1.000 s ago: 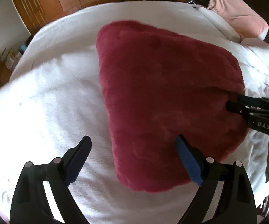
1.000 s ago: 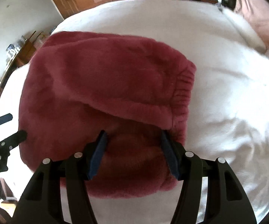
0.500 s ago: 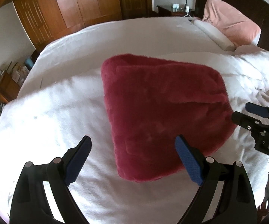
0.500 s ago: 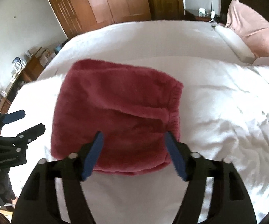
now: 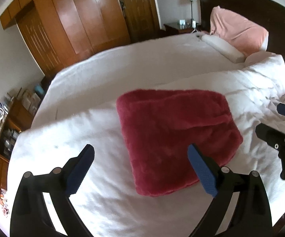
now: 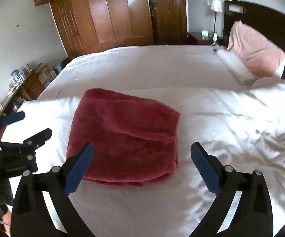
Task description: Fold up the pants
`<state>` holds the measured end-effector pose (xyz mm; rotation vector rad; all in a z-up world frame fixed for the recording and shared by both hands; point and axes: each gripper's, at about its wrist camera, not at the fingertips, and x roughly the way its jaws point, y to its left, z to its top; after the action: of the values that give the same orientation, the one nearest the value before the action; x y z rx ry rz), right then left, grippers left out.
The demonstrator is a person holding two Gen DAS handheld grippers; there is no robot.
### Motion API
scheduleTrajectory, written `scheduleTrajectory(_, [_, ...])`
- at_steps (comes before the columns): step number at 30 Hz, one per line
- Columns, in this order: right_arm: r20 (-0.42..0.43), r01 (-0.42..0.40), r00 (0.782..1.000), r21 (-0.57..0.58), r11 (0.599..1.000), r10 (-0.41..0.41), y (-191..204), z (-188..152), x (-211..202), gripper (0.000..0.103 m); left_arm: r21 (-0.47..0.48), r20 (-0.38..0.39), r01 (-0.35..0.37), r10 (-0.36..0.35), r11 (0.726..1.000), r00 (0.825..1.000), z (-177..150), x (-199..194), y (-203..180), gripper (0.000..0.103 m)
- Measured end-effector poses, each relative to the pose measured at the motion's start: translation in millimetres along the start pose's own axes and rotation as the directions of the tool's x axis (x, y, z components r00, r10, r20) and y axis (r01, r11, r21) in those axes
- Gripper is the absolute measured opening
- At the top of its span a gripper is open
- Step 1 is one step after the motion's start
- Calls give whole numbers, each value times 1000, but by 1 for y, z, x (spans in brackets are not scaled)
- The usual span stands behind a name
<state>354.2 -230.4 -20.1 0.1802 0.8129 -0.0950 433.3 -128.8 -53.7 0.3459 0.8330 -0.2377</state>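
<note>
Both grippers, seen from their own wrist cameras, stand clear of the pants (image 5: 174,136), a dark red plush garment that lies folded into a compact, roughly square bundle on the white duvet (image 5: 83,134) of the bed. A second earlier the right gripper (image 6: 142,154) had its pads down at the near edge of the bundle, while the left gripper's own pads, already spread, hung low over the bundle's near left corner; now both sit higher and farther back, so the whole bundle and much of the room fall within view. The right gripper's jaws have just been opening and now stand wide, with nothing pressed between the pads; the bundle only shows through the gap from below. The left gripper (image 5: 140,156) is likewise spread wide and empty, its right pad overlapping the near corner of the bundle in the picture without touching it. Judged from this release and withdrawal, the last fold appears finished and the garment set down. The bundle is thick and soft-edged, layers stacked at its near side, with the ribbed elastic waistband (image 6: 172,136) turned toward the side of the pink pillow (image 6: 257,55), which lies well beyond the bundle at the headboard; the wooden wardrobe (image 6: 110,13) stands behind the bundle, past the far edge of the bed
</note>
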Motion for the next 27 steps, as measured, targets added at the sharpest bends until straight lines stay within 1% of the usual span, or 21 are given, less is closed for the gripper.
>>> scheduleTrajectory(4, [30,28,999,-19,999,-27,7,1,-17,100,-33,42,-1,2,999,999,6,-17,4,95])
scheduleTrajectory(6, [46,34,998,-16,999,-33,10,1,-26,100,-44,61,-15,17,999,998,8,-23,7,98])
scheduleTrajectory(9, [61,43,997,-24,999,-41,17,1,-36,100,-23,95,-75,77,997,992,10,-33,6,98])
scheduleTrajectory(11, [68,49,997,-34,998,-47,21,1,-42,100,-6,121,-119,119,993,985,11,-41,4,98])
scheduleTrajectory(12, [70,52,996,-35,998,-50,23,1,-45,100,-4,134,-127,126,992,983,11,-46,4,98])
scheduleTrajectory(15, [75,61,996,-36,997,-58,29,-2,-52,100,-13,157,-103,103,995,982,11,-58,7,98])
scheduleTrajectory(20, [88,70,994,-49,996,-66,39,-4,-64,100,-44,162,-7,14,999,987,8,-76,20,98])
scheduleTrajectory(24, [104,82,992,-72,994,-75,50,-9,-73,100,-66,160,-4,14,998,987,4,-85,30,98])
scheduleTrajectory(27, [110,86,991,-84,993,-77,57,-12,-78,100,-82,139,1,10,997,990,-1,-89,38,98])
